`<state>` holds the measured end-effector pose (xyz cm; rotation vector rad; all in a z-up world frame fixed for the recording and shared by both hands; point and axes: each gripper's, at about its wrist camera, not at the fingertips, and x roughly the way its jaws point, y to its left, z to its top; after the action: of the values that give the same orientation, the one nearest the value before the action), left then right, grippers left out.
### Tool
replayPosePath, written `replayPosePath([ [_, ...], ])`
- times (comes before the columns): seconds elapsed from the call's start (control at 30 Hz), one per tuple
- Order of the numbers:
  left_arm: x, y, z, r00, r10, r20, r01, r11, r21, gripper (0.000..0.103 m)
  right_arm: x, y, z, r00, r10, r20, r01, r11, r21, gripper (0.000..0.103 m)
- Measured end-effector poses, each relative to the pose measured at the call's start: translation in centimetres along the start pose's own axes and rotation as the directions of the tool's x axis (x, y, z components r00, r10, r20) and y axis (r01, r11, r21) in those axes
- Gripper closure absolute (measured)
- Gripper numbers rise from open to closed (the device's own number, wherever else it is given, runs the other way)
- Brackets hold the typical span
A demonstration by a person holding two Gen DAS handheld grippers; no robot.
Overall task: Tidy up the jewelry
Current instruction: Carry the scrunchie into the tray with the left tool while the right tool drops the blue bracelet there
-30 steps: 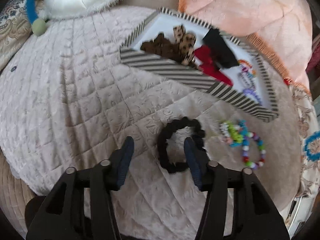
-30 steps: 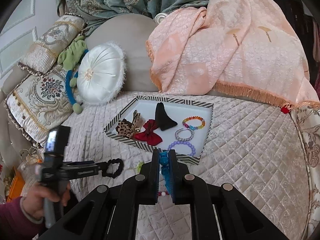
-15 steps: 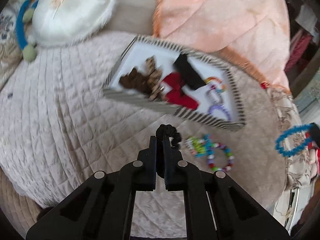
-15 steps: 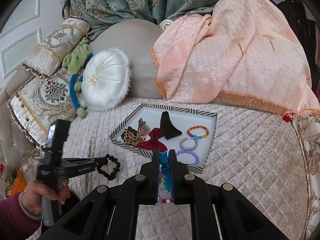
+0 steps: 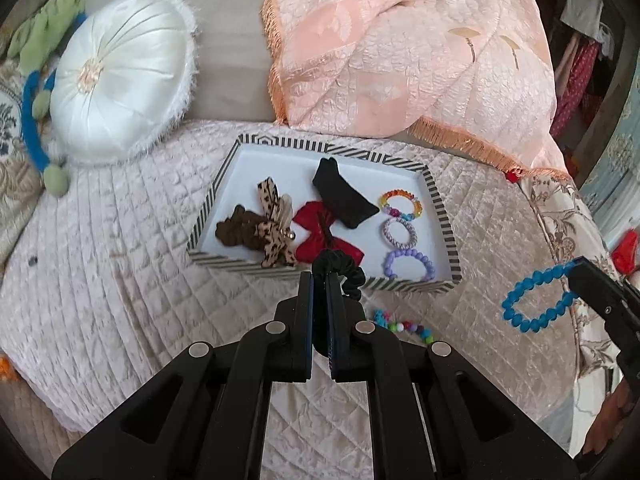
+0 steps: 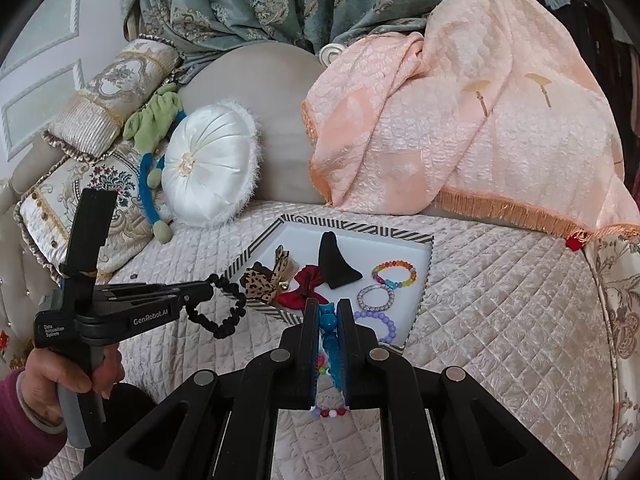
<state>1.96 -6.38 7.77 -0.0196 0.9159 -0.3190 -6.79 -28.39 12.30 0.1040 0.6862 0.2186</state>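
Note:
My left gripper (image 5: 319,280) is shut on a black scrunchie (image 5: 340,270) and holds it above the bed, just in front of the striped tray (image 5: 446,220); it also shows in the right wrist view (image 6: 218,318). My right gripper (image 6: 329,308) is shut on a blue bead bracelet (image 6: 328,322), which hangs at the right in the left wrist view (image 5: 536,300). The tray holds bows, a brown scrunchie (image 5: 236,232) and three bead bracelets (image 5: 400,234). A multicoloured bead bracelet (image 5: 400,326) lies on the bed in front of the tray.
A white round cushion (image 5: 120,76) and patterned pillows (image 6: 80,184) lie at the back left. A peach fringed blanket (image 5: 420,52) is draped behind the tray. The quilted bed cover (image 5: 112,260) ends near the lower left.
My left gripper closed on the black scrunchie and lifted it off the bed toward the tray. My right gripper kept holding the blue bracelet and moved slightly up and back.

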Motion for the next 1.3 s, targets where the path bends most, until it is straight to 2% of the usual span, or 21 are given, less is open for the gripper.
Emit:
replayPosePath([
  [0.17, 1.0, -0.5, 1.0, 1.000, 0.019, 0.002, -0.019, 0.999, 0.030, 0.099, 1.3, -0.2, 0.2, 1.000, -0.001, -0.021, 0.001, 1.000, -0.001, 0.095],
  [0.53, 4.8, -0.1, 3.9, 0.998, 0.053, -0.012, -0.053, 0.998, 0.036, 0.099, 5.6, -0.9, 1.1, 0.997, 0.015, -0.073, -0.015, 1.000, -0.002, 0.095],
  [0.8, 9.3, 0.9, 7.6, 0.996, 0.064, -0.058, -0.065, 0.998, -0.012, 0.099, 10.1, -1.0, 2.0, 0.991, 0.049, -0.124, -0.051, 0.999, -0.011, 0.095],
  [1.1, 14.9, 0.7, 10.5, 0.992, 0.085, -0.093, -0.088, 0.996, -0.027, 0.099, 16.7, -0.7, 2.3, 0.971, 0.106, -0.216, -0.115, 0.993, -0.030, 0.095],
  [1.23, 17.8, 1.2, 10.7, 0.985, 0.117, -0.125, -0.123, 0.992, -0.038, 0.099, 19.5, -2.3, 2.4, 0.965, 0.099, -0.242, -0.107, 0.994, -0.018, 0.095],
  [1.3, 18.9, 1.7, 10.6, 0.981, 0.129, -0.142, -0.137, 0.990, -0.046, 0.099, 21.2, -3.4, 2.3, 0.964, 0.056, -0.261, -0.065, 0.998, -0.027, 0.095],
])
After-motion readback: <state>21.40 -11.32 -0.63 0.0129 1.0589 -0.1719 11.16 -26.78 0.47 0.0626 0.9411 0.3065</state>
